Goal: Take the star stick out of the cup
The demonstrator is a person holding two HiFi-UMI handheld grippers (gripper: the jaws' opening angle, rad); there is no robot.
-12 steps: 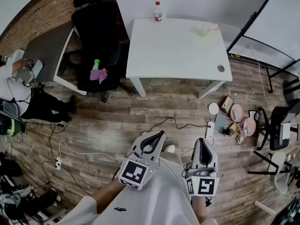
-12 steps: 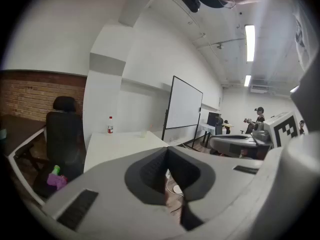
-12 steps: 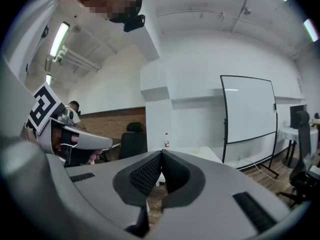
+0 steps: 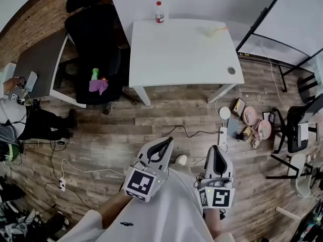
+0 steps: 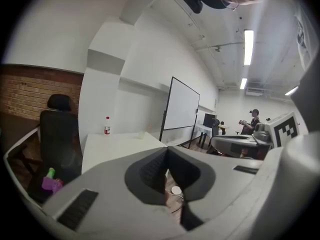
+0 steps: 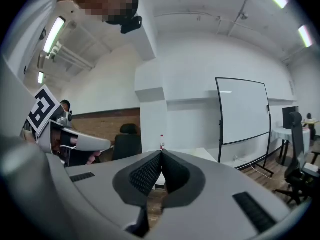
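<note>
A small pale cup (image 4: 209, 32) with an orange stick in it stands near the far right corner of the white table (image 4: 181, 54); the stick's star is too small to make out. Both grippers hang far from it, over the wooden floor near the person's body. My left gripper (image 4: 164, 144) points toward the table with its jaws shut and nothing between them; in the left gripper view the left gripper (image 5: 167, 151) shows its pads meeting. My right gripper (image 4: 218, 153) is also shut and empty, as the right gripper (image 6: 161, 155) shows in its own view.
A red-capped bottle (image 4: 159, 12) stands at the table's far edge. A black office chair (image 4: 93, 39) holding green and purple items sits left of the table, beside a grey desk (image 4: 40, 64). Cables and a power strip (image 4: 222, 135) lie on the floor, with clutter (image 4: 252, 120) at right.
The table, chair and bottle sit slightly further left in the head view. Both grippers stay shut in about the same place near the body.
</note>
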